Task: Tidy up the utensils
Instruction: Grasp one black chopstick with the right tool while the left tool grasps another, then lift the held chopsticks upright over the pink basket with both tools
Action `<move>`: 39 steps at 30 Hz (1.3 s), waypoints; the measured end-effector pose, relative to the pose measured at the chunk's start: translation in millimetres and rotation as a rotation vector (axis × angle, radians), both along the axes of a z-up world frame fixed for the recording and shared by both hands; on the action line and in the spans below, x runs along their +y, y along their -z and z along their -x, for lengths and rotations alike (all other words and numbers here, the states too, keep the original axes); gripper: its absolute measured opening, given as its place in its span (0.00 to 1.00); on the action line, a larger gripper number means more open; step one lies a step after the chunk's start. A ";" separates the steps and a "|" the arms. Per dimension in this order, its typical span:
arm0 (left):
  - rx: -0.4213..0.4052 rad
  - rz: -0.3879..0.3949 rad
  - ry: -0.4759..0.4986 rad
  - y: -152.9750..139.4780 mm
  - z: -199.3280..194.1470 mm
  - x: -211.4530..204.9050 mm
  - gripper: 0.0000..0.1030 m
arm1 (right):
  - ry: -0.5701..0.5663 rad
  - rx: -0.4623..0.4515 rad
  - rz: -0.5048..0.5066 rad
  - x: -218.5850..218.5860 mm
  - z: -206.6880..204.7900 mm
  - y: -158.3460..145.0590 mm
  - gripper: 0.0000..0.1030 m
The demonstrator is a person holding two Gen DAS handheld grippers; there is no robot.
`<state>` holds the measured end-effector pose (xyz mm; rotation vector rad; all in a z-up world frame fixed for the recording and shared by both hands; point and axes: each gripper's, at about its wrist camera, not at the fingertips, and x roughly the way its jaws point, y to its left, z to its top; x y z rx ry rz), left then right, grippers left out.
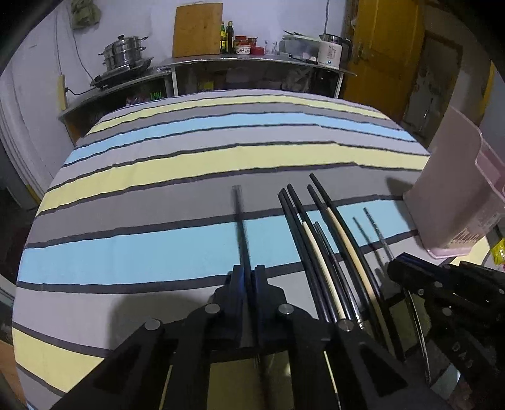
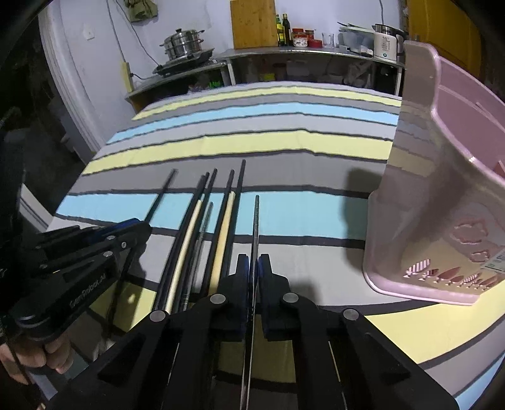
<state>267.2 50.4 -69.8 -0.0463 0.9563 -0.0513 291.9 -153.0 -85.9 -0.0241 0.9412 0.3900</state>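
My left gripper [image 1: 249, 272] is shut on a black chopstick [image 1: 240, 220] that points away over the striped cloth. My right gripper [image 2: 254, 263] is shut on a thin metal chopstick [image 2: 256, 217] that also points away. Several black and cream chopsticks [image 1: 318, 239] lie side by side on the cloth between the two grippers; they also show in the right wrist view [image 2: 202, 227]. A pink plastic utensil basket [image 2: 442, 202] stands at the right; it also shows in the left wrist view [image 1: 457, 195]. The right gripper shows in the left wrist view [image 1: 410, 268], the left gripper in the right wrist view [image 2: 139, 227].
The table carries a striped grey, blue and yellow cloth [image 1: 189, 164]. Behind it a metal counter [image 1: 252, 60] holds a steamer pot [image 1: 126, 53], a wooden cutting board [image 1: 197, 30], bottles and a kettle [image 1: 329, 52]. A yellow door [image 1: 382, 53] is at the back right.
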 end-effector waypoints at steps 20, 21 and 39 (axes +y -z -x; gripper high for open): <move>-0.217 0.129 0.099 -134.3 73.6 3.6 0.05 | 0.010 -0.154 -0.169 -41.5 55.3 -96.6 0.06; -0.220 0.133 0.103 -139.2 74.6 2.1 0.05 | 0.014 -0.160 -0.173 -42.9 57.5 -99.6 0.06; -0.276 0.243 0.269 -224.3 51.3 -80.3 0.05 | 0.143 -0.321 -0.228 -118.7 67.3 -174.6 0.06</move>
